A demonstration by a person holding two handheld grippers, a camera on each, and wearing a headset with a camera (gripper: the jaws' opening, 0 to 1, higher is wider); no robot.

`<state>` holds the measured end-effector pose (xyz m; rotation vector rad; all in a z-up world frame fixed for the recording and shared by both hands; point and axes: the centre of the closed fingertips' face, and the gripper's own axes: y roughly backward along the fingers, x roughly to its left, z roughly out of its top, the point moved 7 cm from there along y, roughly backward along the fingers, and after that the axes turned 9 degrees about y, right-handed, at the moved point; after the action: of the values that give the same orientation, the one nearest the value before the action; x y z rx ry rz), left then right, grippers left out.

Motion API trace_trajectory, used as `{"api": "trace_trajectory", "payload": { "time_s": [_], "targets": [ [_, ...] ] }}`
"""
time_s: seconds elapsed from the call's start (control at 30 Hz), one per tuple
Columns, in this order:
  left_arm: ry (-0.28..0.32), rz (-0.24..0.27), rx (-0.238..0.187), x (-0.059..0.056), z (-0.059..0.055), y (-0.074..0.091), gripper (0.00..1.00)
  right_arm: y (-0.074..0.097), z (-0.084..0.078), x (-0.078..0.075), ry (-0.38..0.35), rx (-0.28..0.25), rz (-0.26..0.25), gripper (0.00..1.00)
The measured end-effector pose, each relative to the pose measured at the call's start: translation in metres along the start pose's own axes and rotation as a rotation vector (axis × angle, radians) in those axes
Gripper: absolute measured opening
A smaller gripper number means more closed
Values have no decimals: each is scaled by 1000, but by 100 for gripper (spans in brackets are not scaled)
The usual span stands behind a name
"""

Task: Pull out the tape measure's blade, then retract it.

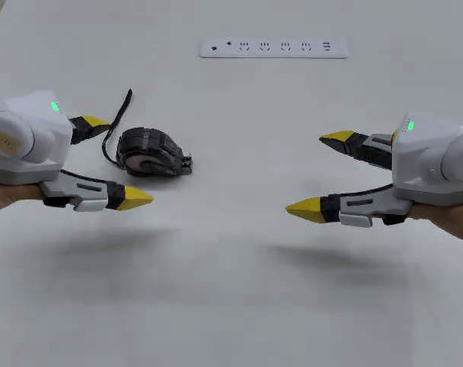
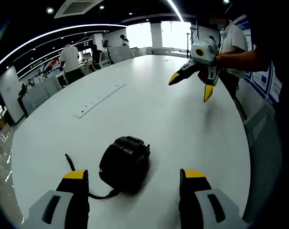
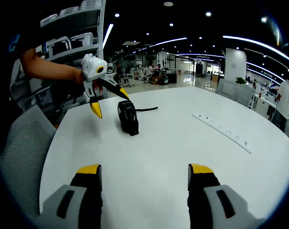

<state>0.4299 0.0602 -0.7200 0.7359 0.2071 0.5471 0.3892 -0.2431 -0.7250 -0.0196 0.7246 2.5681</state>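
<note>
1. Yellow tips on both tongs stand well apart. We find the left gripper point(image 1: 122, 159) released and holding nothing, hovering just left of the work piece. The right gripper point(image 3: 144, 169) is likewise released and empty, well apart to the right, tips pointing inward.
2. The tape measure point(image 1: 148, 151) appears to stand on its base on the table point(image 1: 231, 298), left of centre. It sits between the near edge and the power strip point(image 1: 273, 48), which lies toward the far edge. The blade is fully housed, and the end hook point(image 1: 187, 162) sits against the case mouth, facing the right gripper. A black wrist strap point(image 1: 116, 122) runs from the case past the left gripper's far jaw.
3. Handling, in our judgement:
   - The case looks compact, dense and rubber-clad, so it should grip well across its flat sides.
   - It may skid on this smooth top unless clamped.
   - The left gripper suits the case, and the right should nip the small hook tab.
   - The blade is likely thin spring steel: stiff while cupped, liable to kink, and apt to snap back if let go.
4. The table top is matt, pale grey-white and smooth, with a rounded edge in the gripper views.
5. Around it is an open-plan office with ceiling light strips point(image 2: 63, 31), shelving point(image 3: 72, 28), a mesh chair point(image 3: 25, 143) at the table edge, and people point(image 2: 68, 59) in the background.
</note>
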Motion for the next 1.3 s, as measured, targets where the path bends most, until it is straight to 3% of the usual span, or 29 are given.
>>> {"api": "trace_trajectory", "payload": {
  "time_s": [0.27, 0.43, 1.0, 1.3],
  "targets": [
    [-159, -60, 105, 9, 1, -14, 60, -22, 2, -4, 41, -9, 56, 65],
    [-211, -80, 150, 16, 1, -22, 58, -36, 3, -6, 68, -9, 90, 60],
    [-297, -160, 250, 33, 2, -35, 41, -85, 14, -9, 116, -30, 160, 50],
    [-323, -211, 283, 33, 4, -40, 34, -103, 18, -8, 125, -30, 188, 45]
  ]
}}
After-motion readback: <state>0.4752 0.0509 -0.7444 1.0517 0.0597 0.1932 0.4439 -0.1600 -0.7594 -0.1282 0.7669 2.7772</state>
